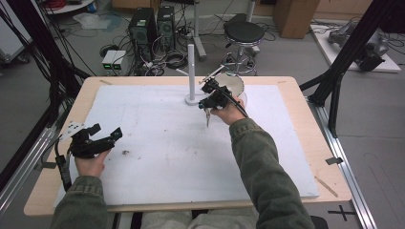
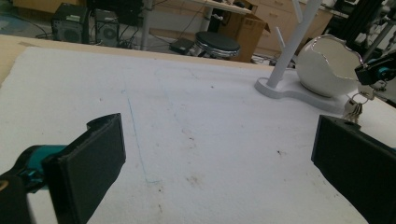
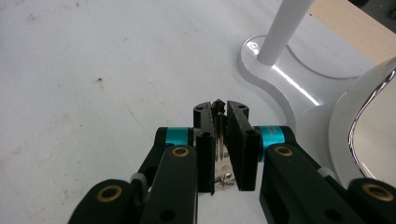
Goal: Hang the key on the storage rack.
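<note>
White peg stand (image 1: 191, 71) and white bowl (image 2: 327, 70) upper centre of bench (image 1: 305, 143). Right hand-held gripper (image 3: 220, 112) beside them, clamped on keys (image 3: 219, 154). Left hand-held gripper (image 1: 102, 135) lower left, wide open.

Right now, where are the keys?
The keys are clamped in the right gripper, far right of centre, beside the white stand's base and the bowl.

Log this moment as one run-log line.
right gripper: shut on keys, beside white stand | left gripper: open, empty, over mat
</note>
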Motion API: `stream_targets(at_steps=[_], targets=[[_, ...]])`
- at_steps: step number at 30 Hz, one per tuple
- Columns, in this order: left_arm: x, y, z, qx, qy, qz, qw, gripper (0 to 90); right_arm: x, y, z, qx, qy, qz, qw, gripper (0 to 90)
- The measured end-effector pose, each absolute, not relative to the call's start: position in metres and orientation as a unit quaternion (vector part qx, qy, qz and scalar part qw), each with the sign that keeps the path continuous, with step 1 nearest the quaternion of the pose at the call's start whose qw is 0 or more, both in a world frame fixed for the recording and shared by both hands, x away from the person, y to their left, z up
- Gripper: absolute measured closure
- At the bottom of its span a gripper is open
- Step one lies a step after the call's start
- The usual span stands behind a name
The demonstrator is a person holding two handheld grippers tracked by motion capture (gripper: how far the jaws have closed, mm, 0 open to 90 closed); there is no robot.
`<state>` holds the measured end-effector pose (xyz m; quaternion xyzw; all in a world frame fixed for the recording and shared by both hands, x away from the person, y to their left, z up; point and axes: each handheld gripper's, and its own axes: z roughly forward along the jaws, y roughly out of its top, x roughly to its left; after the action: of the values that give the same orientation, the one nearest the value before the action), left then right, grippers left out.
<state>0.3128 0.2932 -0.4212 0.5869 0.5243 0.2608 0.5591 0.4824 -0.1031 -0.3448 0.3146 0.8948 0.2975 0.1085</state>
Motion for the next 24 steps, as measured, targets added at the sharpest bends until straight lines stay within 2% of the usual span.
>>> stream_targets(at_steps=[3, 24], targets=[[0.313, 0.293, -0.421, 0.587, 0.524, 0.26, 0.559, 3.4, 0.481, -0.105, -0.34, 0.315, 0.892, 0.305, 0.109, 88.2], [0.314, 0.294, -0.421, 0.583, 0.526, 0.257, 0.563, 3.4, 0.473, -0.131, -0.289, 0.331, 0.864, 0.362, 0.119, 88.3]])
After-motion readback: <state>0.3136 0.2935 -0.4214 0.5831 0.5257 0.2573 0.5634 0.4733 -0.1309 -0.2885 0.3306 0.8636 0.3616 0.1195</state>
